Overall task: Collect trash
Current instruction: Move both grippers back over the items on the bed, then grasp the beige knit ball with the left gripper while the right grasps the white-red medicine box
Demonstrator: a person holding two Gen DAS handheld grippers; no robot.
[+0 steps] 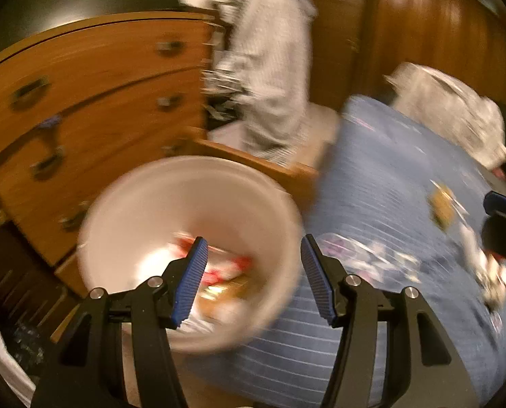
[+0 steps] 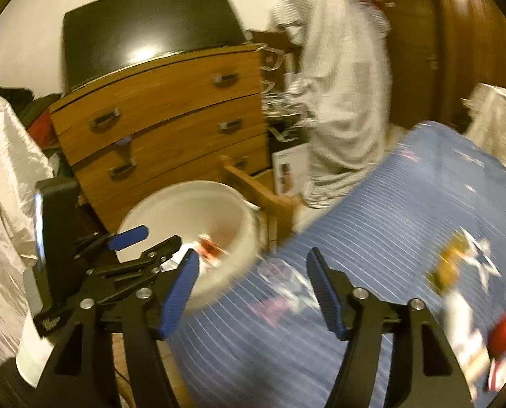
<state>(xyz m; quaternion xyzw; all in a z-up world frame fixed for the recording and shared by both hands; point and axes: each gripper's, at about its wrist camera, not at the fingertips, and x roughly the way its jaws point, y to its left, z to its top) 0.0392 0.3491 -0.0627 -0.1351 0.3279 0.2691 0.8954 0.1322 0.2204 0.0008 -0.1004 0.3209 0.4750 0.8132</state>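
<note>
A white bin [image 1: 185, 200] stands on the floor beside the bed and holds red, white and brown wrappers [image 1: 225, 268]. My left gripper [image 1: 254, 241] hangs open and empty above the bin's right rim. My right gripper [image 2: 253, 251] is open too, with nothing between its pads, over the edge of the blue striped bedspread [image 2: 372, 221] just right of the bin [image 2: 191, 204]. A brown wrapper [image 2: 448, 265] and red and white scraps [image 2: 504, 333] lie on the bedspread to the right. All of this is motion-blurred.
A wooden chest of drawers [image 2: 164, 115] stands behind the bin with a dark screen [image 2: 151, 23] on top and its bottom drawer [image 2: 256, 190] pulled out. Striped white clothing [image 2: 341, 102] hangs next to it. White cloth [image 2: 4, 170] lies at the left.
</note>
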